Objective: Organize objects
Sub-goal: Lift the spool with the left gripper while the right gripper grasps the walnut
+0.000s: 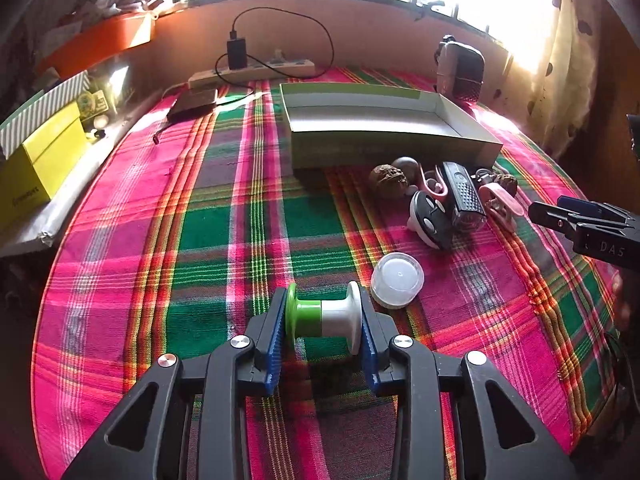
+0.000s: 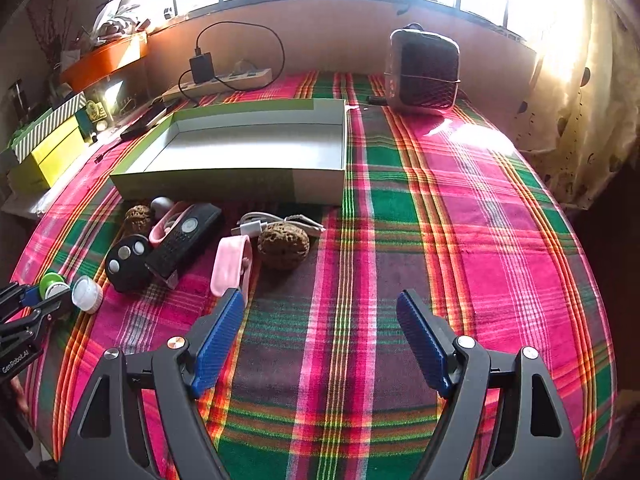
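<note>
The left gripper [image 1: 324, 320] is pinching the green-and-white plastic spool [image 1: 323, 316] end to end, its long axis lying crosswise between the jaws. The open shallow grey cardboard box [image 1: 394, 142] is sitting beyond the spool, up and to its right, past the round white plastic cap [image 1: 397, 280]. The right gripper [image 2: 320, 320] is hovering with jaws spread, empty, farther from the spool.

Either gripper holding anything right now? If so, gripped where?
Left gripper jaws are shut on the green-and-white spool, pads on its two end flanges. Right gripper is open, holding nothing.
</note>
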{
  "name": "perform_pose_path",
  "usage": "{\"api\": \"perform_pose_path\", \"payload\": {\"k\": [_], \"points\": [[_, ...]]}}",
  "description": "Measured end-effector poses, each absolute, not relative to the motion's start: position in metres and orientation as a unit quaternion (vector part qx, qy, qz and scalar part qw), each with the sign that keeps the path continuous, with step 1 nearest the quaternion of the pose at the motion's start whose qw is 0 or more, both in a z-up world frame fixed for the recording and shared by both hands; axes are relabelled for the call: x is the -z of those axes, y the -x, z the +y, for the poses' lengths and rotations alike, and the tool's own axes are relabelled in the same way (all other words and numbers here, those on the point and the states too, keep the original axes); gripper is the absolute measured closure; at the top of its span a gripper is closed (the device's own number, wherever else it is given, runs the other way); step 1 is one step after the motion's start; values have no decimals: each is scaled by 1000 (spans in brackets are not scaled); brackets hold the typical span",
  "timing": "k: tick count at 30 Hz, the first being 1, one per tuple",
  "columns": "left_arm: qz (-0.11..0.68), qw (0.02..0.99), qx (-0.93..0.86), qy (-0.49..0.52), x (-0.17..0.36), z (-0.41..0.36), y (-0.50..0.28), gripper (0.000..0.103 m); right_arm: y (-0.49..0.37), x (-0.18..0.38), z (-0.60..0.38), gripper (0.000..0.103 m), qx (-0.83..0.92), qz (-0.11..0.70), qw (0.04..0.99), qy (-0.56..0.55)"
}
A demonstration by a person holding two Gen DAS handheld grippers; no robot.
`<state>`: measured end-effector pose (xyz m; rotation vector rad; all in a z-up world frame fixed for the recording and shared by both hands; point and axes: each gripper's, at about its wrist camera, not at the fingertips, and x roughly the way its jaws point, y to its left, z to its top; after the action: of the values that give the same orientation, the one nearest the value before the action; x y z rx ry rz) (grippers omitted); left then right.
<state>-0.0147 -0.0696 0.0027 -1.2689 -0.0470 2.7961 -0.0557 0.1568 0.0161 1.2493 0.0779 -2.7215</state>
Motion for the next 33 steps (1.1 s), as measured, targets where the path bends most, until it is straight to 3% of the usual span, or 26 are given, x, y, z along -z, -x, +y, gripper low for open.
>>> {"api": "perform_pose_path", "payload": {"k": [11,16,28,33], "points": [[-22,21,-909,416,-3,-75,37,73,79,-14,150,43,906,16,80,-415],[-20,20,-909,416,-3,-74,42,73,85,-11,143,45,903,23,90,-420],[-17,15,-907,420,-4,-73,59,73,97,-6,146,69,898,18,85,-430],[-17,14,-907,420,-4,-72,59,73,96,-7,146,70,899,17,84,-429]]}}
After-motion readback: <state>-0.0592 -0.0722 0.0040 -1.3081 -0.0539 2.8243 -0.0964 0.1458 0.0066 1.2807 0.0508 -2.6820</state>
